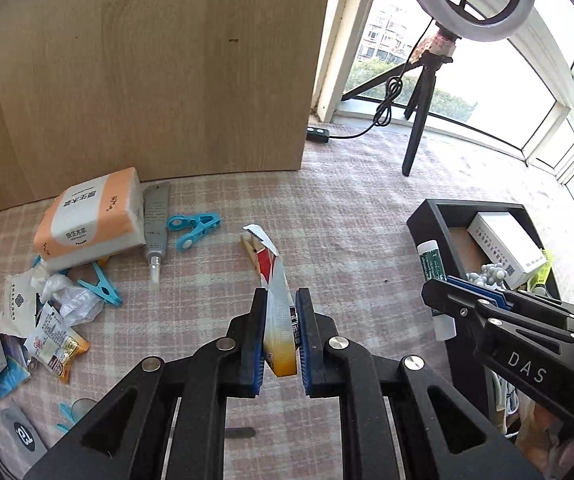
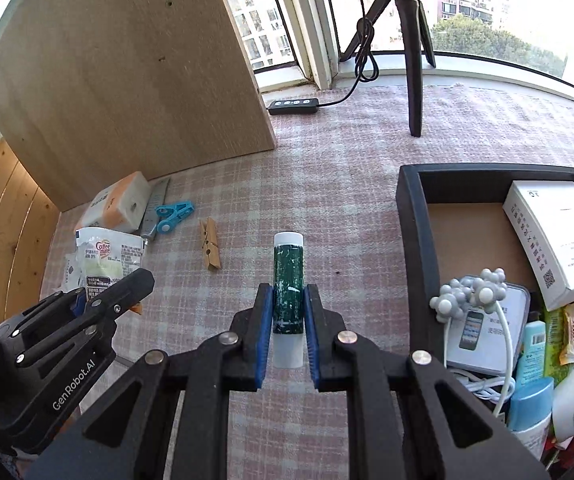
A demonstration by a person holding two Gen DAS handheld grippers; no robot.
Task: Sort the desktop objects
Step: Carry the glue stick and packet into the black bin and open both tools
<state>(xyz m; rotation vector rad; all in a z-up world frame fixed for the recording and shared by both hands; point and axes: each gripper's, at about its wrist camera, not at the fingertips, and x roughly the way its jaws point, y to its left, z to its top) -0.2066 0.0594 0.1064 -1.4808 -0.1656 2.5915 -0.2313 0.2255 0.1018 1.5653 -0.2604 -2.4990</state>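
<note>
My left gripper (image 1: 281,334) is shut on a torn sachet (image 1: 277,300), white, red and orange, held above the checked cloth. My right gripper (image 2: 289,320) is shut on a green glue stick (image 2: 288,284) with white ends, held just left of the black tray (image 2: 411,240). The right gripper also shows in the left wrist view (image 1: 435,292), with the glue stick (image 1: 433,262) by the tray's wall (image 1: 427,224). The left gripper also shows in the right wrist view (image 2: 139,280), holding the sachet (image 2: 109,260). A wooden clothespin (image 2: 210,248) lies on the cloth.
A tissue pack (image 1: 91,216), a grey tube (image 1: 155,228), blue clips (image 1: 193,228) and a pile of wrappers (image 1: 47,328) lie at the left. The tray holds a white box (image 2: 559,236), earphones (image 2: 471,292) and bottles. A wooden board (image 1: 147,72) and a ring light tripod (image 1: 419,120) stand behind.
</note>
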